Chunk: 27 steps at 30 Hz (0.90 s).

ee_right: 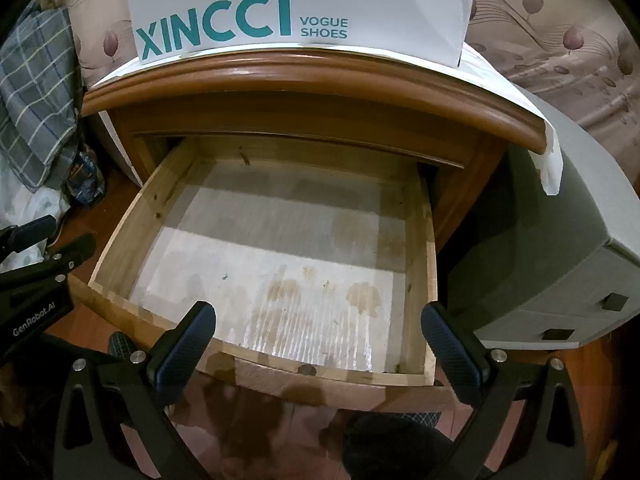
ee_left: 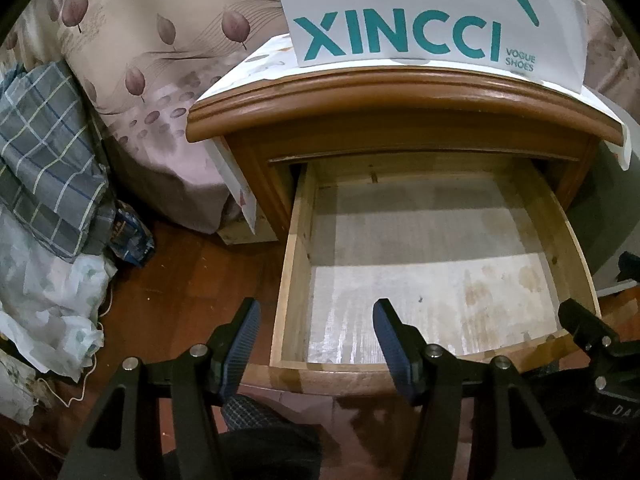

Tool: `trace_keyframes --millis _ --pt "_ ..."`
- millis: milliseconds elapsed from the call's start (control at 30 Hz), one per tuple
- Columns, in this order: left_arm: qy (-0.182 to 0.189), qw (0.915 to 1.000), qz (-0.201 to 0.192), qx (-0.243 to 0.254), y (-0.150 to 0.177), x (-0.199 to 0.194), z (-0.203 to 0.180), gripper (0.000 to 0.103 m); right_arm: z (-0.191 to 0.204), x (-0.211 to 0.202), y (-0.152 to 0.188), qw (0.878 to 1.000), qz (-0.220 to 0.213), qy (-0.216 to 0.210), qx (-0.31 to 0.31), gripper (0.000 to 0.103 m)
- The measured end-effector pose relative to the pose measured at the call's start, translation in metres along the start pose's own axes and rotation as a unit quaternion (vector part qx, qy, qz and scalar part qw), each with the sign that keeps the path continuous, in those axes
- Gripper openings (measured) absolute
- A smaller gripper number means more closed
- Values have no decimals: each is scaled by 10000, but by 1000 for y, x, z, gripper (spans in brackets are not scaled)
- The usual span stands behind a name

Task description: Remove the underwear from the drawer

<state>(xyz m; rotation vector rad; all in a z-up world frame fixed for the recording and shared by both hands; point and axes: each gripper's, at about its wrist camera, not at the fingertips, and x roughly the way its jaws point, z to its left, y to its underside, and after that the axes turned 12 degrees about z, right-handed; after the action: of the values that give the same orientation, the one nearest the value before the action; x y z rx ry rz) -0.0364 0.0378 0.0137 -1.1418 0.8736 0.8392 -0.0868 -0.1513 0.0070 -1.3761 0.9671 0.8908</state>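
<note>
Both of your grippers hover over the pulled-out drawer (ee_left: 298, 280) of the wooden nightstand (ee_left: 400, 104), each with jaws spread and nothing between them. Your left gripper (ee_left: 316, 336) straddles the drawer's front left corner, one finger over the wooden floor (ee_left: 192, 264), the other over the drawer bottom. Your right gripper (ee_right: 318, 340) straddles the front right portion, its right finger just past the drawer's right wall.

Inside, you have plenty of room: the drawer bottom is a pale, stained liner (ee_right: 280, 264), walled on all four sides, with the nightstand's top overhanging the back. No underwear shows in the drawer in either view (a dark checked cloth (ee_left: 248, 408) lies below the drawer front, by your left gripper, though what it is cannot be told).

On the nightstand stands a white bag (ee_right: 304, 8) printed "XINCCI VOGUE SHOES" in teal. The other gripper's body reads "GenRobot.AI" in the right wrist view.

Only the left wrist view shows the blue package (ee_left: 132, 236) and the pale cloth heap (ee_left: 48, 292) on the floor clearly; only the right shows the grey box (ee_right: 560, 264) crowding the nightstand's right side. Floral bedding (ee_left: 160, 60) and a plaid cloth (ee_left: 44, 152) lie to the left.
</note>
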Motion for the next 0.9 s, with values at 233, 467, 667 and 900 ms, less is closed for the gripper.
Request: trace_keyframes --millis 233,467,667,900 --pt "4 10000 -3 18 -1 0 -1 60 1 1 0 10000 14 -3 -36 101" --pt "0 10000 -8 47 -1 1 -4 60 1 2 0 10000 42 -18 -39 101" --pt "-2 10000 -21 53 -1 0 -6 60 2 3 0 10000 53 -7 -53 101" --pt "-9 10000 -22 60 -1 1 -6 60 3 3 0 9999 59 12 -89 101"
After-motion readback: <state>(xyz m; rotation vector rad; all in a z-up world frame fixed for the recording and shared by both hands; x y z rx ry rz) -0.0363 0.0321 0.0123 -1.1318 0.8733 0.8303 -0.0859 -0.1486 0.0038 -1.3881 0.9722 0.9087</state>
